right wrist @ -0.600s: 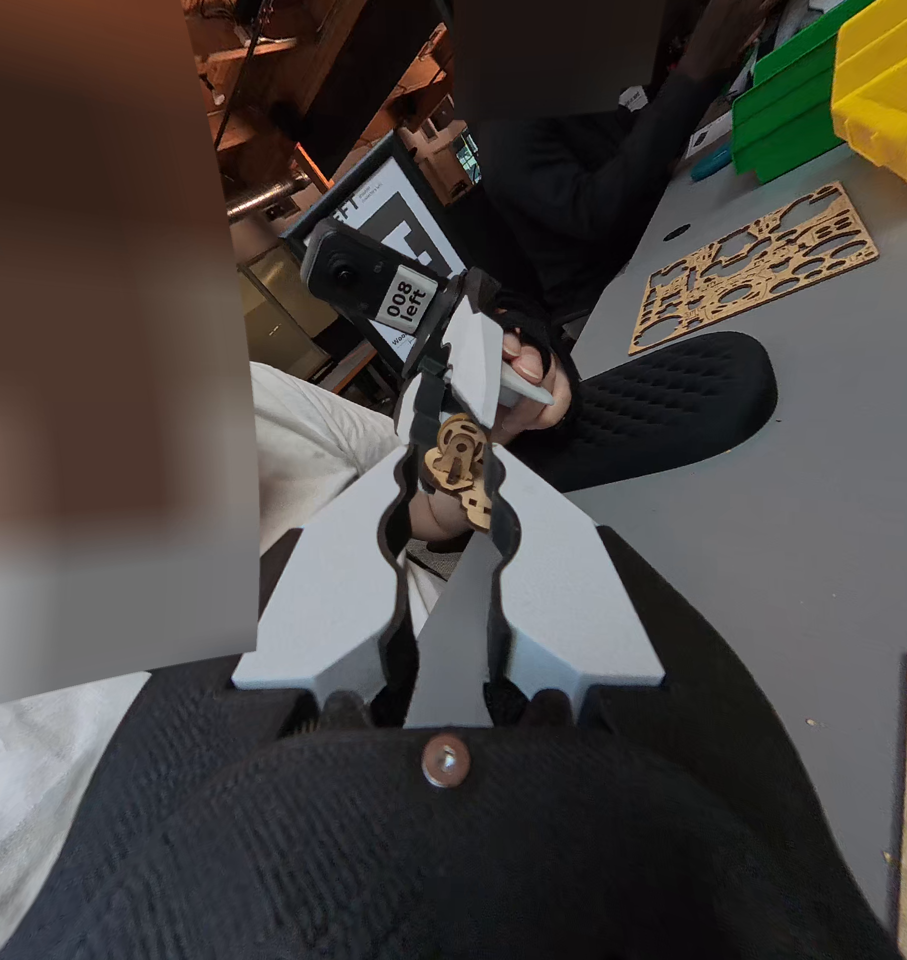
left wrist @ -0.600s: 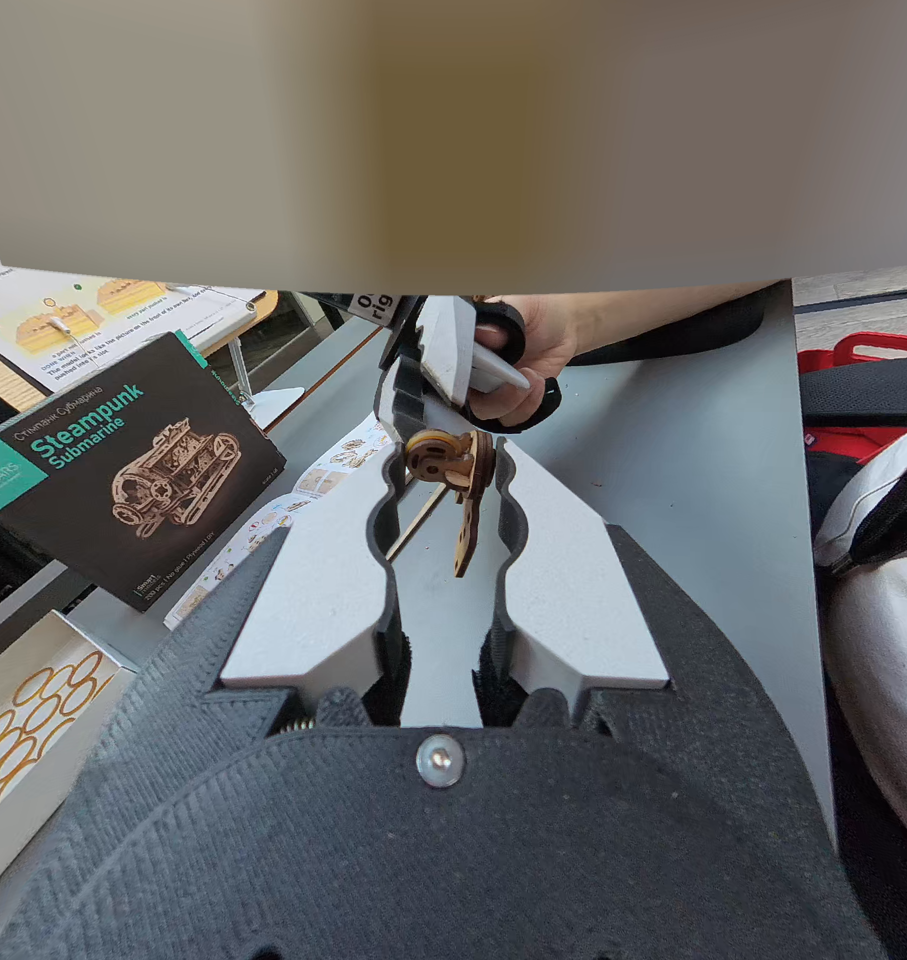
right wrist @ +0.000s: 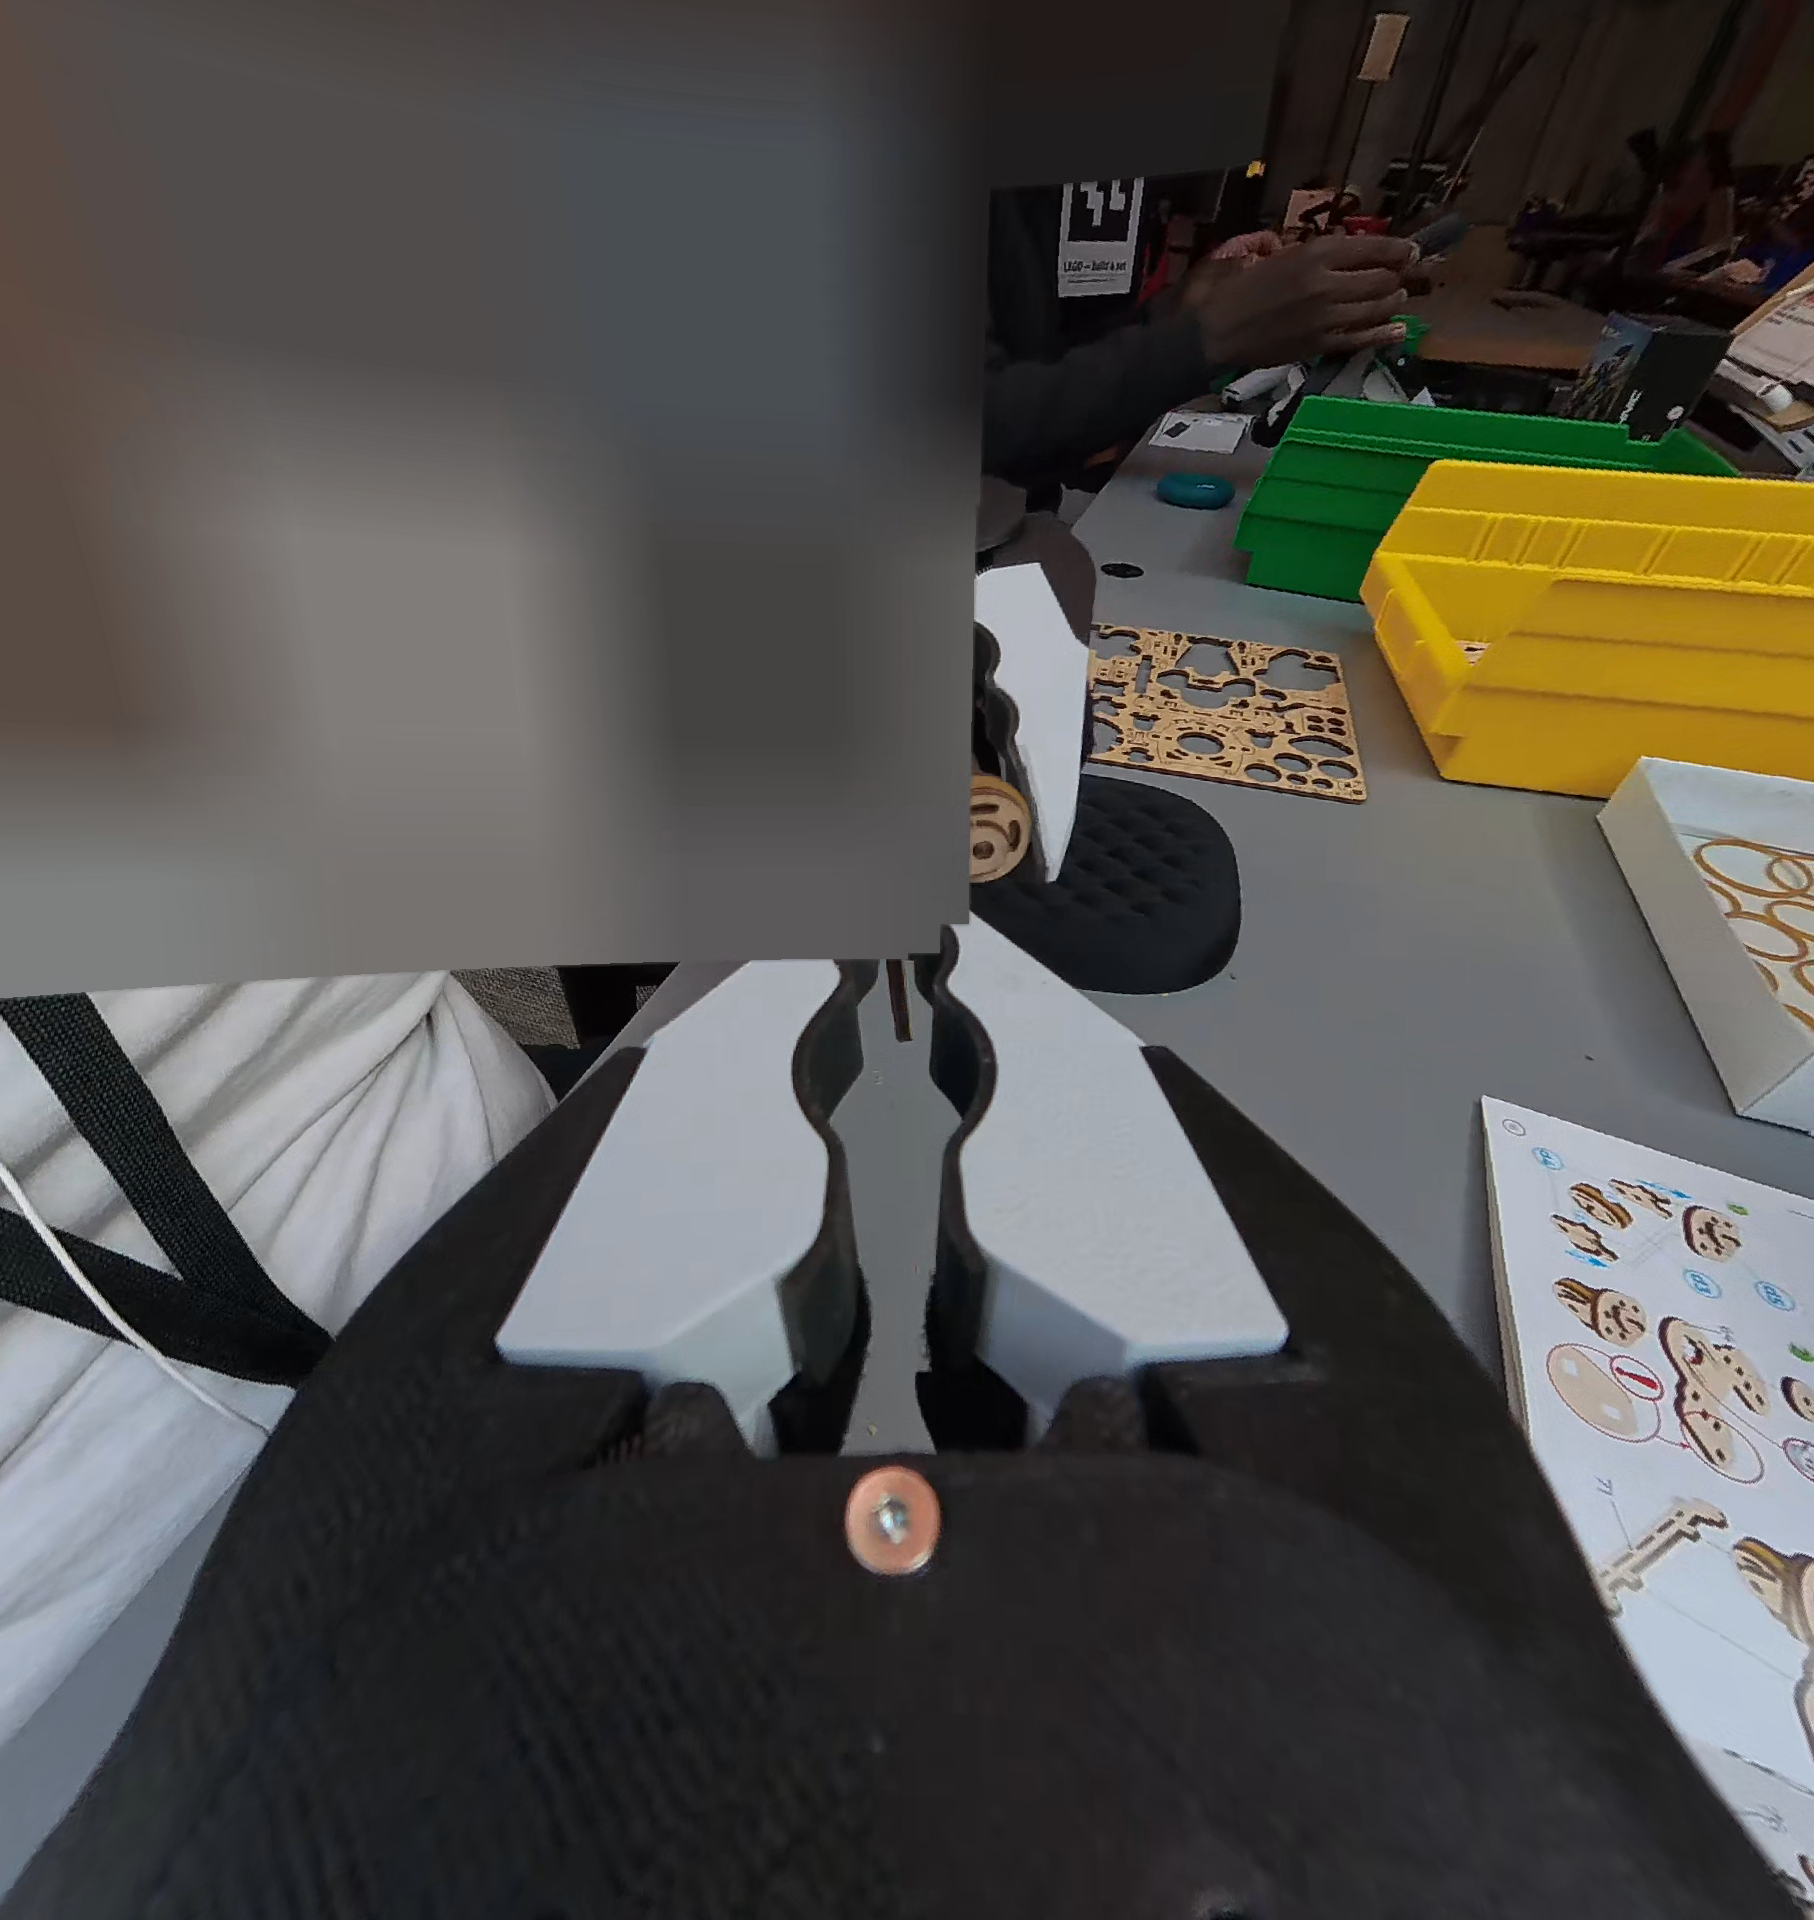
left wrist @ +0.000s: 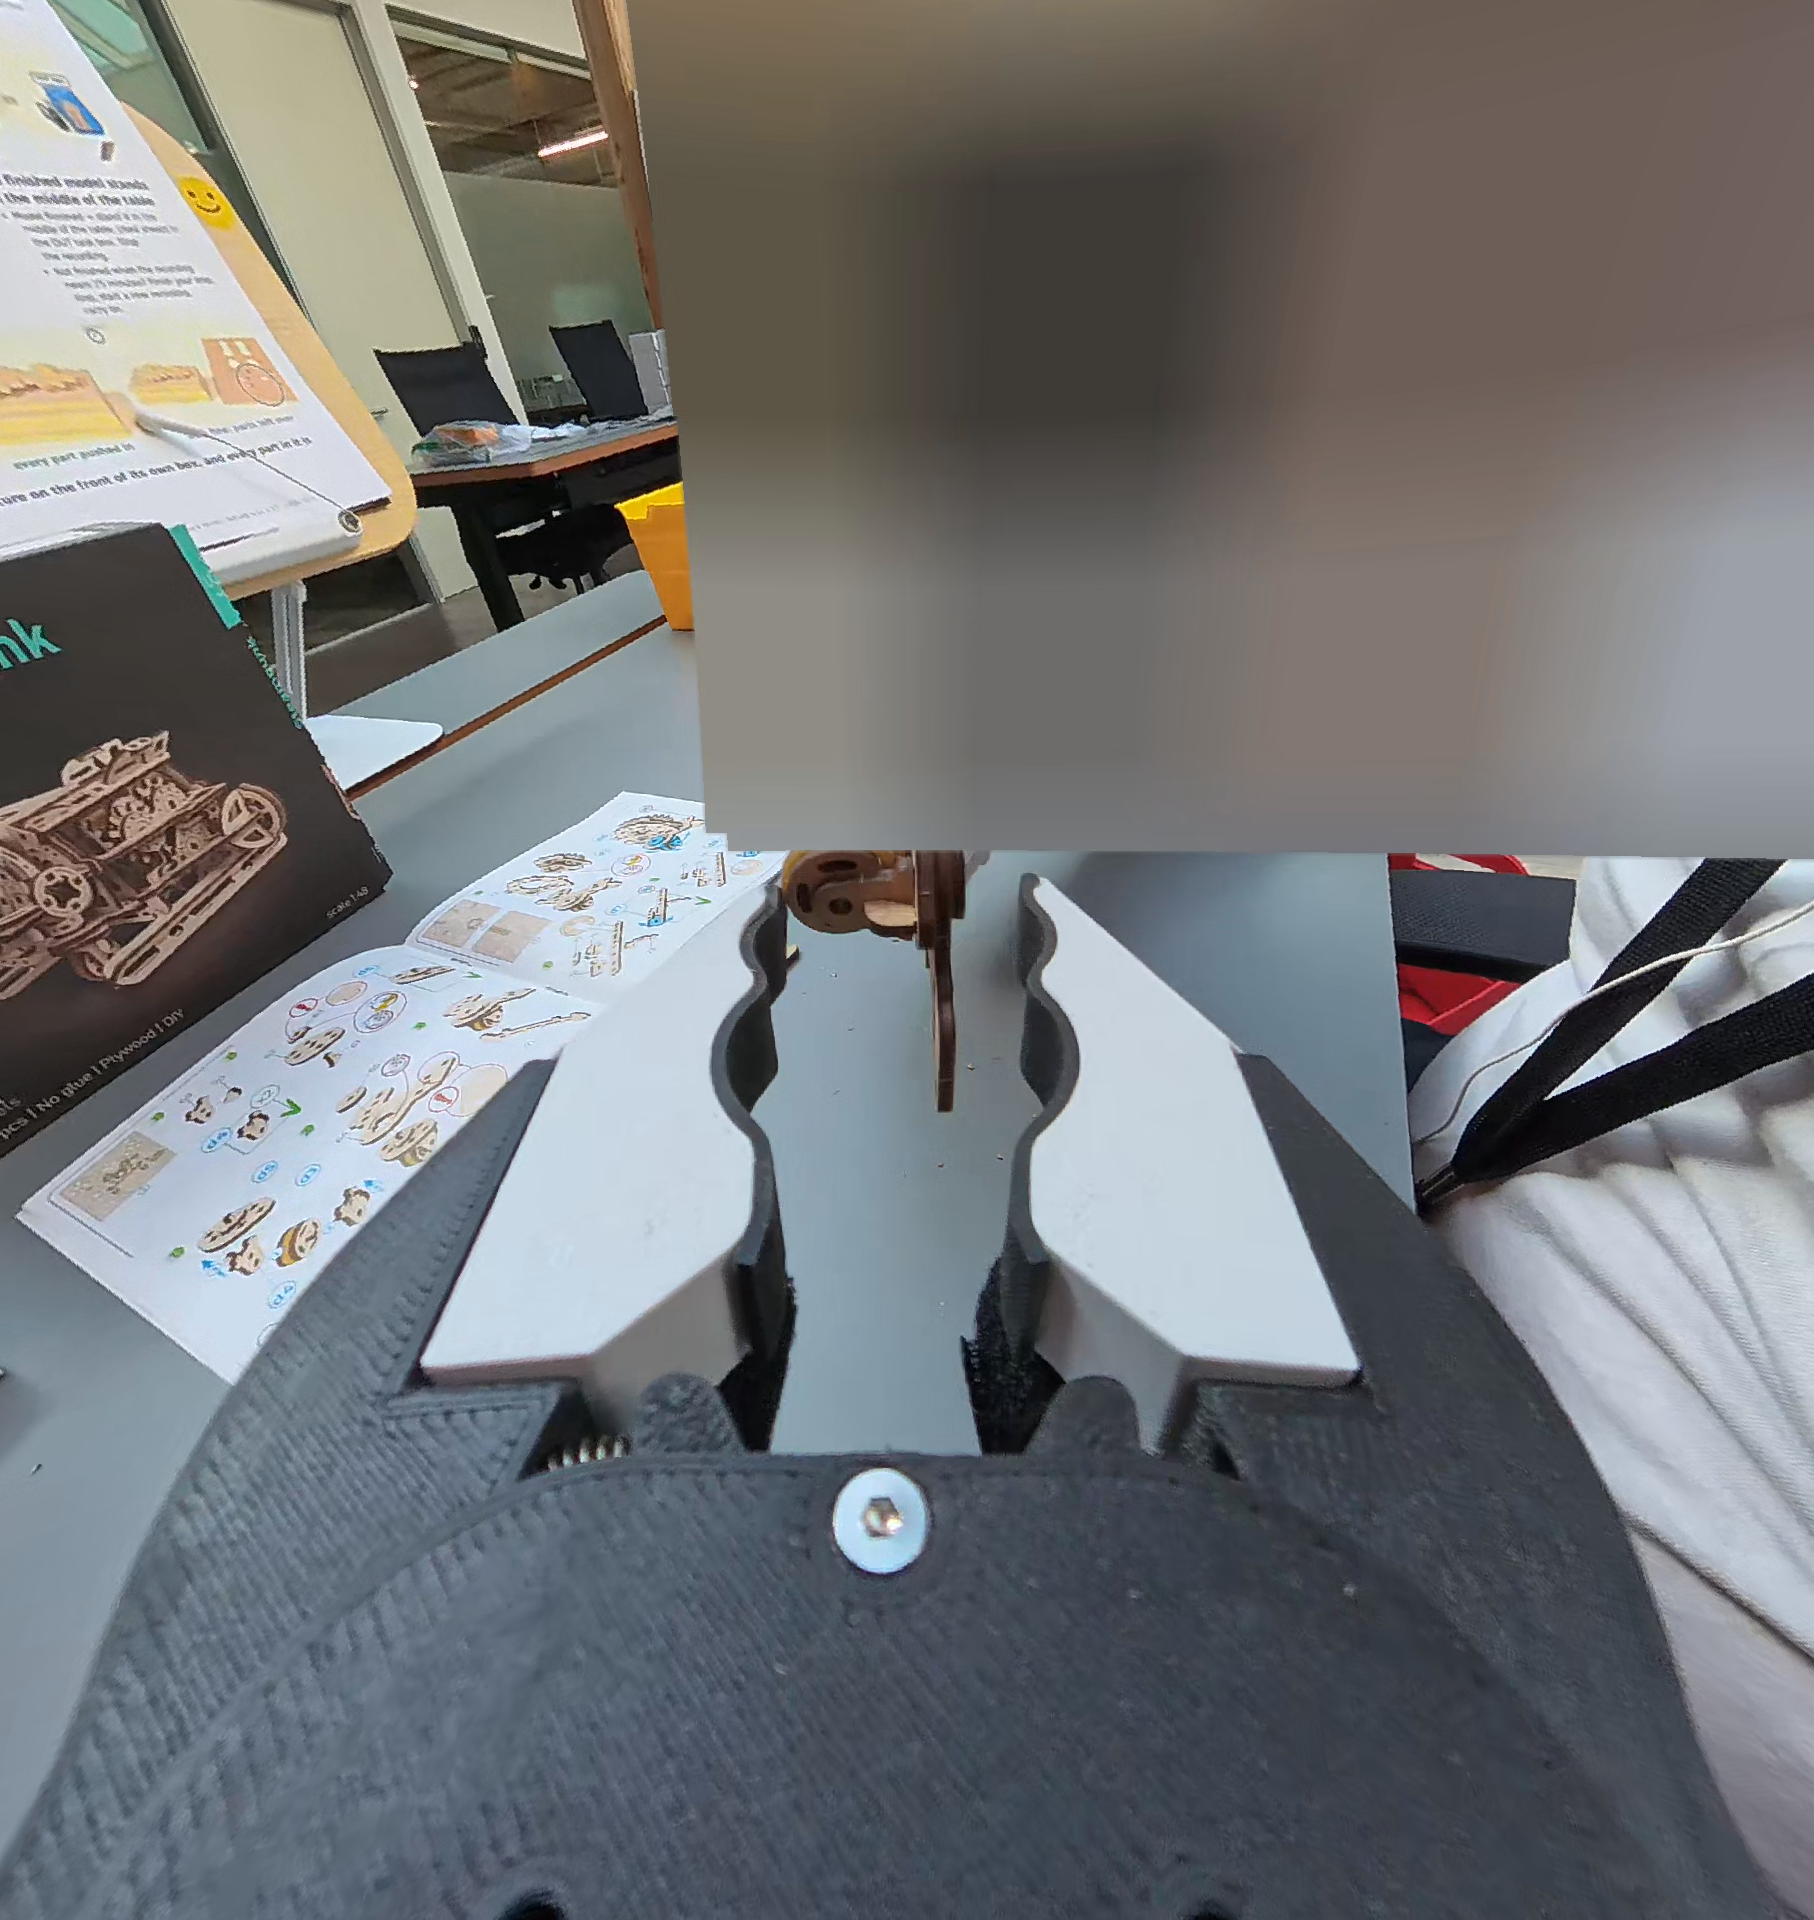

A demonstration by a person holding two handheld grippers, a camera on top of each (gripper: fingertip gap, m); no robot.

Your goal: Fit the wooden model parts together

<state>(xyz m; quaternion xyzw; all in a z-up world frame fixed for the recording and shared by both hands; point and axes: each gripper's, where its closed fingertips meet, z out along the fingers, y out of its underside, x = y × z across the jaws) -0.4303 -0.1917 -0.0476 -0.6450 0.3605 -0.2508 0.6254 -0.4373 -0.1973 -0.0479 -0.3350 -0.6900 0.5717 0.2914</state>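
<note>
The grey desk (left wrist: 1246,956) runs under both tools. Off to the outer side of my left hand-held gripper (left wrist: 903,894) the dark kit box (left wrist: 134,831) stands propped, with the open instruction sheet (left wrist: 383,1091) flat between box and tool. Ahead of my right hand-held gripper (right wrist: 898,971) and out to its far side sit the stacked yellow bins (right wrist: 1609,644). The punched-out plywood sheet (right wrist: 1225,717) lies nearer, and a white tray of wooden rings (right wrist: 1682,935) is beside them.

The wooden assembly (left wrist: 851,899) hangs at the tips of the left tool, above the desk. Its round disc sits against one finger, and its flat plate (left wrist: 942,1018) drops edge-on down the middle of the gap. That tool is spread wide: I see bare desk between the plate and the other finger, so it is not pinching here. The right tool's fingers are drawn almost together with the same plate showing edge-on at their tips. A blurred patch covers the contact, so I cannot tell whether they grip it.

I judge this to be the seating step. To do it well, I would keep both tools square to the plate and close the left on the disc's flat faces. I would push straight along the slot, not twist, because thin plywood tabs snap easily.
</note>
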